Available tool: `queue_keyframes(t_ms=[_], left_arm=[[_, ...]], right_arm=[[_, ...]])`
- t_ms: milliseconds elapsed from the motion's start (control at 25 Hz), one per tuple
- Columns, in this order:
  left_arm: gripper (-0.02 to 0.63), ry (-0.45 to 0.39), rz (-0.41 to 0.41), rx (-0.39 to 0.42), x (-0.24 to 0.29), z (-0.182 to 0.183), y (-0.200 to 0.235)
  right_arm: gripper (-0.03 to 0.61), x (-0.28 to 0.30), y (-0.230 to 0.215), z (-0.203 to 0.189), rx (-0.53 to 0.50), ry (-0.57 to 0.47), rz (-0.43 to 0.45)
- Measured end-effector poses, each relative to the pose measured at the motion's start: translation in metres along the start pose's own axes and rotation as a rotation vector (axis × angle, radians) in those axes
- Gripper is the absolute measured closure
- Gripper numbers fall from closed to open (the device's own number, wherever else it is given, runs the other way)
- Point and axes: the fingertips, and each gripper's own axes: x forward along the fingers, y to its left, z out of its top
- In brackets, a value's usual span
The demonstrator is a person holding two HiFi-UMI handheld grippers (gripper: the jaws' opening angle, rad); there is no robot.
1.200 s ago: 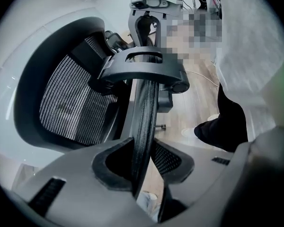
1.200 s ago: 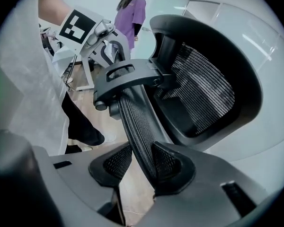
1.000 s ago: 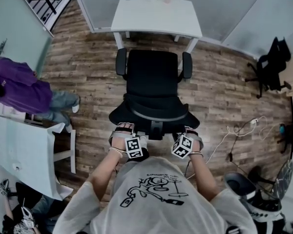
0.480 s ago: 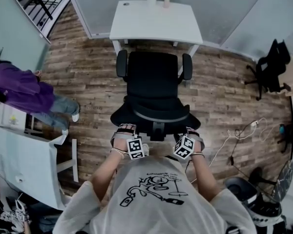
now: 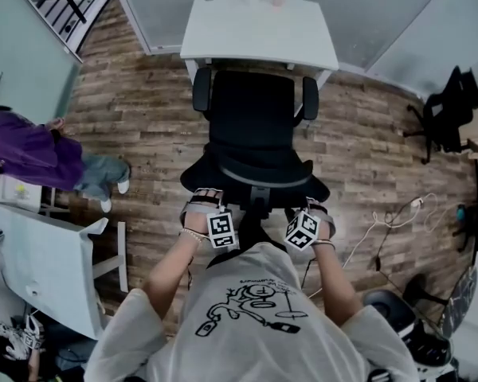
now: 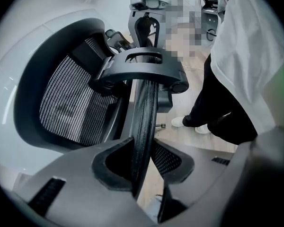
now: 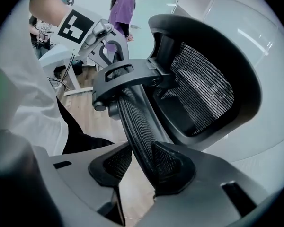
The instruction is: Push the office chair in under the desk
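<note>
Head view: chair (image 5: 251,126) at desk (image 5: 259,30) edge

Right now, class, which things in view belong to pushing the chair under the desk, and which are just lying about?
Part of the job: office chair, desk, left gripper and right gripper, both shut on the chair's backrest rim.
Just about: floor cables, spare black chair, white side table, person in purple.
</note>
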Motion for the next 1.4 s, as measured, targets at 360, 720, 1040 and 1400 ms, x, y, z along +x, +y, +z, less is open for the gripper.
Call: queue_keyframes(t_ms=[360, 720, 1040, 1400], left_arm=[[0.495, 0.000, 0.003, -0.003, 0.021, -0.010, 0.028], [0.495, 0.011, -0.003, -0.014, 0.040, -0.012, 0.064], [0.495, 0.028, -0.011, -0.029, 0.060, -0.015, 0.093], [0.494, 0.035, -0.016, -0.043, 0.080, -0.008, 0.125]], right_arm=[[0.419, 0.019, -0.028, 0.016, -0.004, -0.004, -0.007], [0.419, 0.034, -0.064, 0.028, -0.007, -0.012, 0.009], [0.419, 0.052, -0.095, 0.037, -0.009, -0.012, 0.013], [0.419, 0.066, -0.135, 0.039, -0.023, -0.008, 0.012]])
